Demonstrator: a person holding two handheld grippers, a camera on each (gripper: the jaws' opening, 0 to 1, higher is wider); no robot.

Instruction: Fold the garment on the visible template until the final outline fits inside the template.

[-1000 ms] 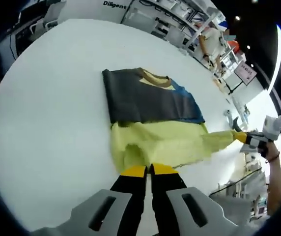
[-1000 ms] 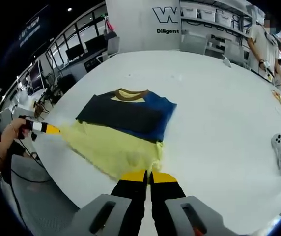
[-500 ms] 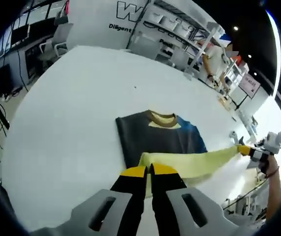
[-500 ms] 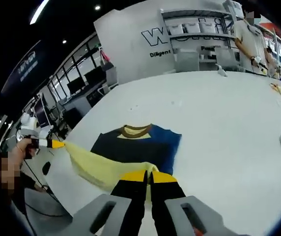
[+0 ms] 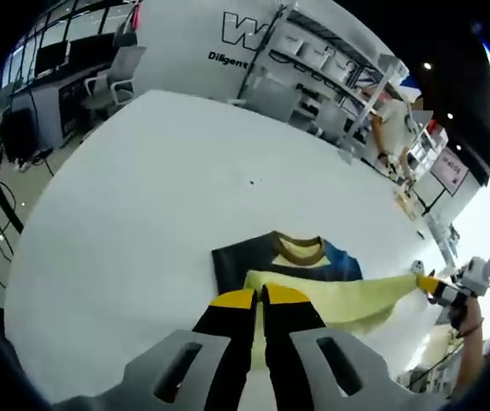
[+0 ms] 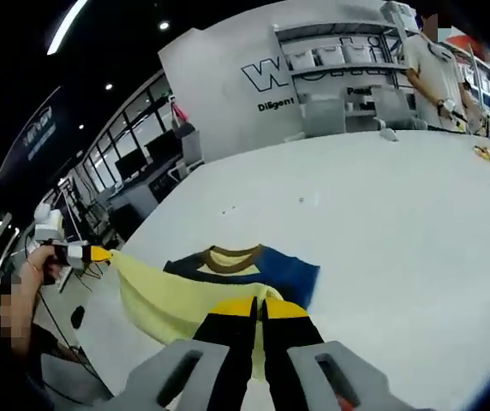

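Both claws, left (image 5: 260,295) and right (image 6: 259,304), pinch the shirt's (image 5: 301,261) lifted yellow hem, hiding its lower half above the white counter (image 5: 142,188). Shelves (image 6: 348,64) stand behind.

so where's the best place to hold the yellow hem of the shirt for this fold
At its two bottom corners, coming from the near table edge. The yellow lower half of the colour-block shirt stretches taut between the left hand-held gripper and right hand-held gripper, both shut on it, letting the hem fold evenly toward the brown collar.
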